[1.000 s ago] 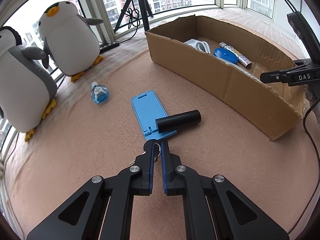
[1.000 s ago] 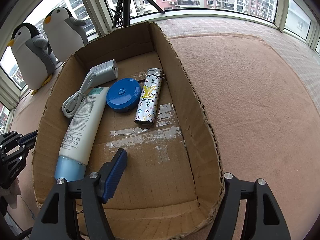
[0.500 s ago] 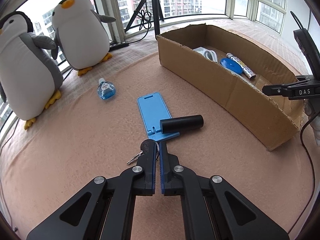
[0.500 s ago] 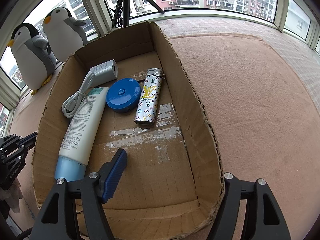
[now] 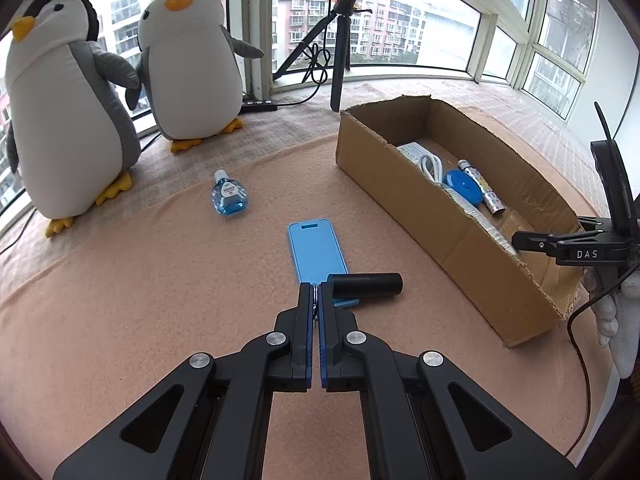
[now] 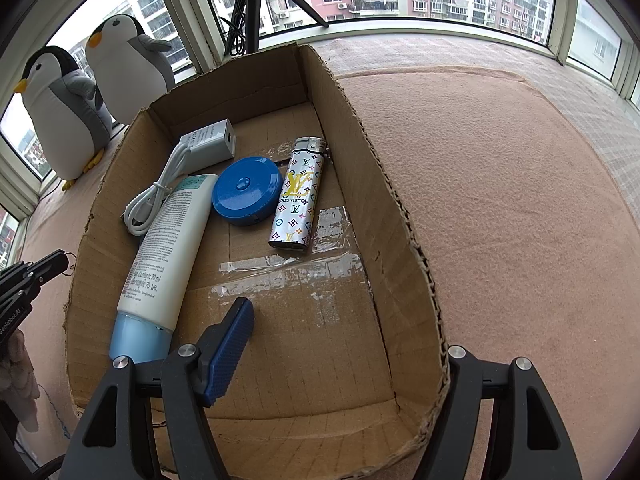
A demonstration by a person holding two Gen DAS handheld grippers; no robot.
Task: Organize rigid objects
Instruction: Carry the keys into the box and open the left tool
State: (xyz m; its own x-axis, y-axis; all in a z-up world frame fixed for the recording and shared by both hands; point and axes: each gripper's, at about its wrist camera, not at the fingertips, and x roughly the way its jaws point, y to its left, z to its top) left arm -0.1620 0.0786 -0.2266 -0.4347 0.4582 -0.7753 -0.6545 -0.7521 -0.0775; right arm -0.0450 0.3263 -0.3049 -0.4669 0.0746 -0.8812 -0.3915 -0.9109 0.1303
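Keys (image 5: 316, 307): light, rigid, dangling loosely; pinching ring between left gripper (image 5: 317, 294) fingers; right gripper (image 6: 340, 332) spread, straddling cardboard box (image 6: 400, 216) wall.

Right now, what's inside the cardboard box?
Inside the cardboard box: white charger with cable, lotion tube, blue round case, patterned lighter. Anything beneath them is hidden.

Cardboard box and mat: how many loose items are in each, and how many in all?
In the cardboard box: 4 - charger, tube, blue round case, lighter.
On the mat: 3 - blue bottle, blue stand, black cylinder.
In the left gripper: 1 - keyring.
Total: 8
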